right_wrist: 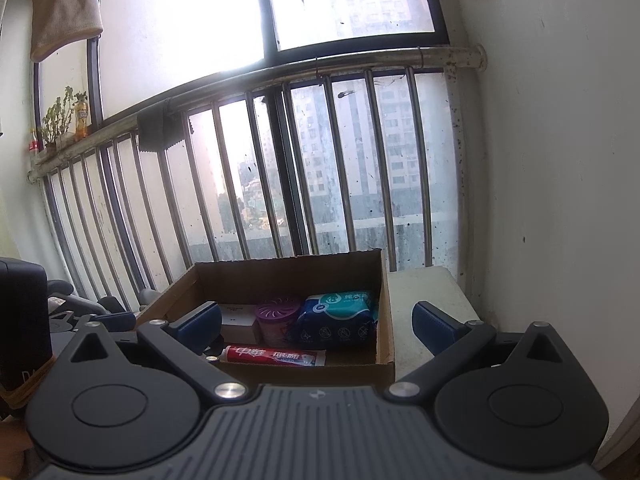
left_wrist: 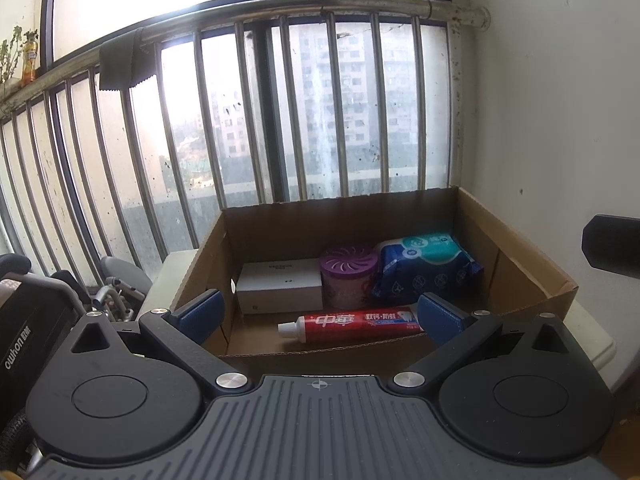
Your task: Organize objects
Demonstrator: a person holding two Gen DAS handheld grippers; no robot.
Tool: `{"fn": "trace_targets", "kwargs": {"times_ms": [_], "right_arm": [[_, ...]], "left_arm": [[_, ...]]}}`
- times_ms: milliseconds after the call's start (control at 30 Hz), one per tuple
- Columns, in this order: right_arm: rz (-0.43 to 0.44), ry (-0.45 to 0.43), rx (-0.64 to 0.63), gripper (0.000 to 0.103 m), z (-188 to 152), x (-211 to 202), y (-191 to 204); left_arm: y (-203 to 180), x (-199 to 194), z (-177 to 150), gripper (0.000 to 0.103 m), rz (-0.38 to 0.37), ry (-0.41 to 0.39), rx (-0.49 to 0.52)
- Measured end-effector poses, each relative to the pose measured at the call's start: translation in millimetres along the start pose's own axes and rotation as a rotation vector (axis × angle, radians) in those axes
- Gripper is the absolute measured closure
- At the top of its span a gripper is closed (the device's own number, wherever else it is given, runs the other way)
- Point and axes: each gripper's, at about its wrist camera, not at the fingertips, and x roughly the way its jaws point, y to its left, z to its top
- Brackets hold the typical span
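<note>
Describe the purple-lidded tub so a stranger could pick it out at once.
Find the open cardboard box below the barred window. Along its back wall stand three things in a row; the tub is the middle one, between a white carton and a blue tissue pack. It alone is round, with a purple slotted lid.

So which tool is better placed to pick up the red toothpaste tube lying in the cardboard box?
Probably left. The left tool is open with the red toothpaste tube lying between its fingers. The right tool, also open, sits further right, tube off-centre.
</note>
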Motion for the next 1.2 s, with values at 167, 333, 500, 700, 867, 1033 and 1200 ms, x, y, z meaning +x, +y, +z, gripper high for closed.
{"fn": "trace_targets", "kwargs": {"times_ms": [167, 333, 500, 700, 867, 1033, 1200], "right_arm": [[-0.012, 0.007, -0.005, 0.0, 1.6, 2.3, 0.3], [-0.012, 0.015, -0.01, 0.0, 0.6, 4.4, 0.9], [-0.021, 0.029, -0.015, 0.0, -0.6, 7.6, 1.3], [-0.034, 0.031, -0.025, 0.0, -1.2, 6.8, 1.1], [-0.046, 0.034, -0.021, 0.0, -2.1, 7.0, -1.5], [-0.05, 0.039, -0.029, 0.0, -3.1, 7.2, -1.5], [-0.047, 0.034, -0.029, 0.0, -2.8, 6.3, -2.2]], "left_arm": [[0.5, -1.7, 2.2, 0.0, -0.002, -0.009, 0.001], [1.4, -2.8, 2.5, 0.0, 0.002, -0.013, -0.001], [2.8, -0.9, 0.4, 0.0, 0.007, -0.005, 0.0], [3.9, 0.5, 1.0, 0.0, 0.013, -0.002, 0.002], [2.4, -0.3, -0.1, 0.0, 0.006, -0.003, 0.003], [0.7, 1.4, -0.1, 0.0, 0.0, 0.0, 0.004], [0.4, 1.5, -0.7, 0.0, -0.002, 0.0, 0.005]]}}
